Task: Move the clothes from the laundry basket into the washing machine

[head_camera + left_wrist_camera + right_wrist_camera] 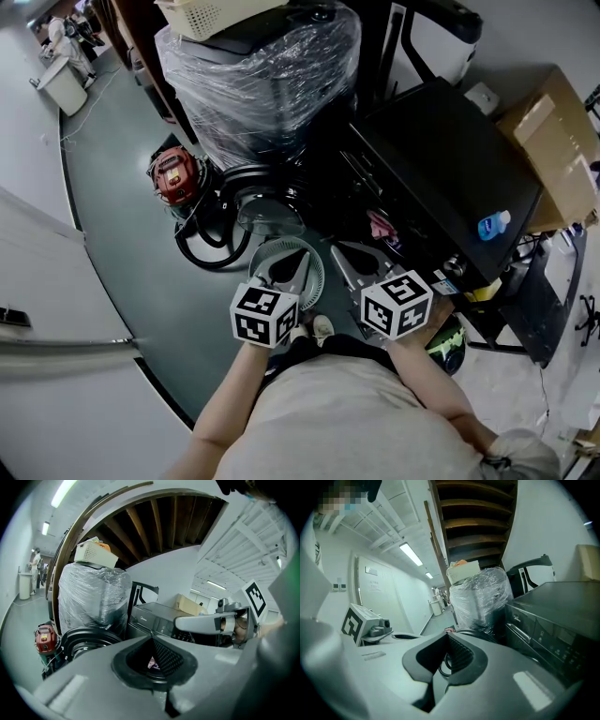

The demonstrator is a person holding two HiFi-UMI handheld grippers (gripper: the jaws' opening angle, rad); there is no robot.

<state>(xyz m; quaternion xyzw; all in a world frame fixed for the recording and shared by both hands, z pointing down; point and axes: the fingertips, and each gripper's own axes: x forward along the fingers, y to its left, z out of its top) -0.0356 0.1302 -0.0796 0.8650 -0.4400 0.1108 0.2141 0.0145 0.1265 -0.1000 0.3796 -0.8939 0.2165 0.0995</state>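
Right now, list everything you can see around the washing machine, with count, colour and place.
washing machine: one, black, right of centre
pink cloth: one, pink, by the machine's near edge
blue container: one, blue and white, on the machine's top
cardboard box: one, brown, far right
wrapped bundle: one, clear plastic over dark, top centre
basket: one, cream, on the bundle
red appliance: one, red, floor at left
left hand-held gripper: one, grey, shut, empty
right hand-held gripper: one, grey, shut, empty

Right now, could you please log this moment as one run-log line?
left gripper: shut, empty | right gripper: shut, empty | washing machine: pink cloth at front
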